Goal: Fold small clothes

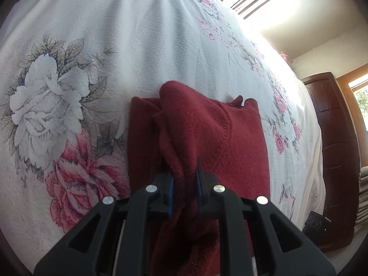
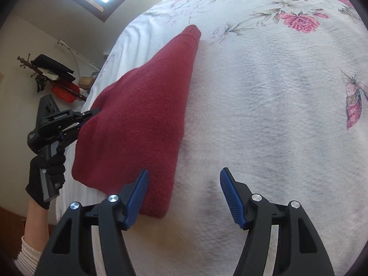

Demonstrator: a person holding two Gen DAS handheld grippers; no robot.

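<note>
my left gripper is clenched on a raised fold of the dark red knitted sweater, centre of the left wrist frame. the sweater lies on the white floral bedspread. my right gripper is released, jaws wide apart, left finger over the sweater's near edge, lower centre.

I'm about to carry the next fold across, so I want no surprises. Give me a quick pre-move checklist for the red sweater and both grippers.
1. Left gripper clamped on the red sweater: ok.
2. Right gripper open and holding nothing: ok.
3. Sweater lying on the floral bedspread, not hanging over its edge: ok.
4. Bedspread beside the sweater free for the fold: ok.
5. Sleeve cuff lying flat: ok.
6. Left jaws gripping every layer: cannot tell.
</note>
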